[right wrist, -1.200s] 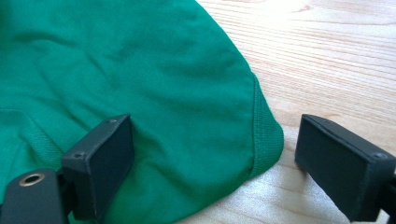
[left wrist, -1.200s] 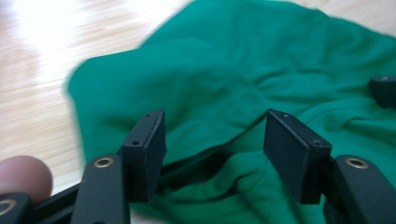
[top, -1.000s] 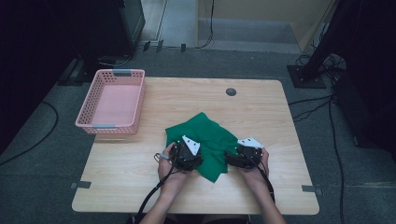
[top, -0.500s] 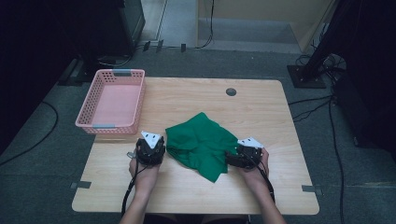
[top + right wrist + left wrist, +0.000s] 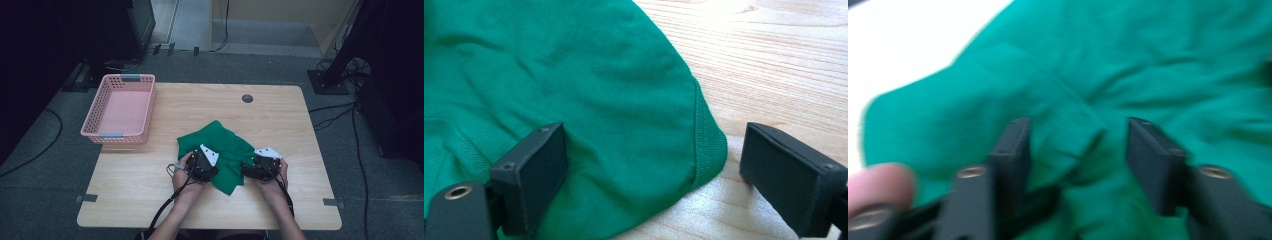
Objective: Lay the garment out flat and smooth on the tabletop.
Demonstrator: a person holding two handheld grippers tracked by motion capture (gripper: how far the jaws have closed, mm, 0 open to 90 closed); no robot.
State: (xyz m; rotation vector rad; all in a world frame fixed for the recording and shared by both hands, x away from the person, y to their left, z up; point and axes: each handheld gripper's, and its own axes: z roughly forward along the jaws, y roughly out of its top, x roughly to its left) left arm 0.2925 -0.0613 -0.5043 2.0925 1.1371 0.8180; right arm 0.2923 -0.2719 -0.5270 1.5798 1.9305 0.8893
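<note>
A crumpled green cloth [image 5: 225, 145] lies on the wooden table [image 5: 140, 195], a little in front of its middle. My left gripper [image 5: 206, 161] rests on the cloth's left front part. In the blurred left gripper view its jaws [image 5: 1078, 145] have just been opening and stand apart, with a raised fold of the cloth [image 5: 1148, 65] between them and not pinched. My right gripper [image 5: 250, 167] is at the cloth's right front edge. In the right gripper view its jaws [image 5: 651, 165] stand wide, straddling a hemmed corner of the cloth [image 5: 574, 75] without pressing on it.
A pink plastic basket [image 5: 122, 107] stands at the table's left rear corner. A dark round hole [image 5: 247, 98] sits near the table's far edge. Cables trail from both grippers over the front edge. Dark equipment and cords lie on the floor around the table.
Half a second ago my left hand was off the cloth to its left; it has come back right onto the cloth's left front part. The right hand has stayed put.
</note>
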